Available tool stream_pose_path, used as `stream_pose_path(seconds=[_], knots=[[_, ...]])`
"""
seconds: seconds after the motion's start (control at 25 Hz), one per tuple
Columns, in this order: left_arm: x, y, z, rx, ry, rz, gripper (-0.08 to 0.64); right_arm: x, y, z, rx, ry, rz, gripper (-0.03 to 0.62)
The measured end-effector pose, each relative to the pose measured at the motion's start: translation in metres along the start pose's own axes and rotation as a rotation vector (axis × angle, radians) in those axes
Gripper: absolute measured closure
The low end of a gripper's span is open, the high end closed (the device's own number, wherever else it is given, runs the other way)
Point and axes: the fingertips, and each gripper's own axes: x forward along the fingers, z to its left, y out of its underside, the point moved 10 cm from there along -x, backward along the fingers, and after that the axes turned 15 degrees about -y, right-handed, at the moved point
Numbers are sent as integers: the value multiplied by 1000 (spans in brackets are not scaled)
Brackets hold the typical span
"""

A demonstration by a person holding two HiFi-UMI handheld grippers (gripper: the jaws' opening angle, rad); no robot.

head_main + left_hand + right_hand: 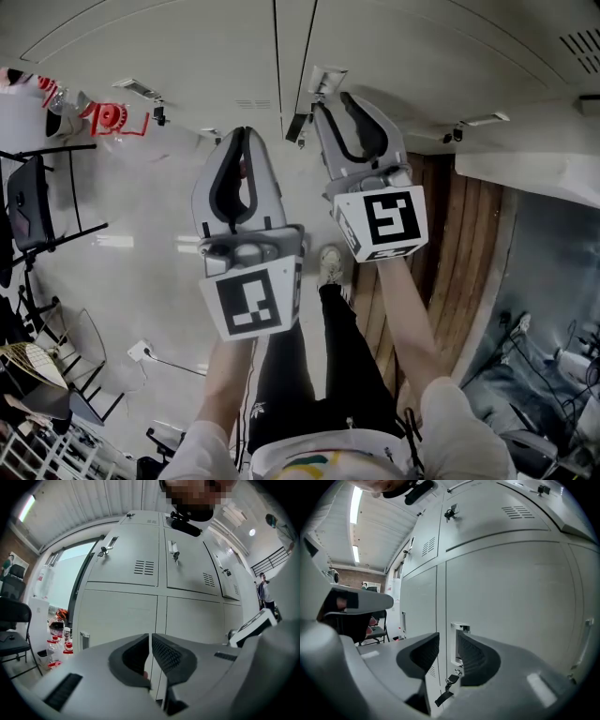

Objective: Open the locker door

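Your right gripper (448, 637) is part open, w/ a moderate gap between the jaws and nothing held. It's pointed at the bright metal recessed pull handle (461, 629), which shows in that gap just beyond the tips; can't tell if a jaw touches it yet. Just below the handle, a small key with a black tag (450, 681) hangs from the lock. Both sit at the left edge of the grey sheet-metal locker door (511, 597), next to the vertical seam, so the hinge is prob. on the far side. In the head view the right gripper (330, 101) is up against the door (403, 47) near the handle (326, 80). Expect a thin steel door: light, stiff, smooth paint, so no grip on the flat face. The handle lip is the only good hold. Hook or pinch it and pull straight out along the swing; it may stick at the latch if the key isn't turned. Keep clear of the dangling tag. Your left gripper (150, 637) is all but closed, only a thin slit between the jaws, empty. It hangs back from the lockers, beside and below the right one (246, 133).
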Motion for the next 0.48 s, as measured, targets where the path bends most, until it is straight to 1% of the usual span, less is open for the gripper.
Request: stream_pose_path(seconds=[0.12, 0.32, 0.48], knots=[[-2, 3, 3, 1, 10, 9, 537, 14, 7, -3, 19, 10, 19, 469], [-7, 8, 11, 4, 1, 27, 537, 29, 18, -8, 23, 47, 56, 465], [-10, 11, 17, 6, -6, 36, 537, 38, 21, -10, 24, 51, 69, 465]])
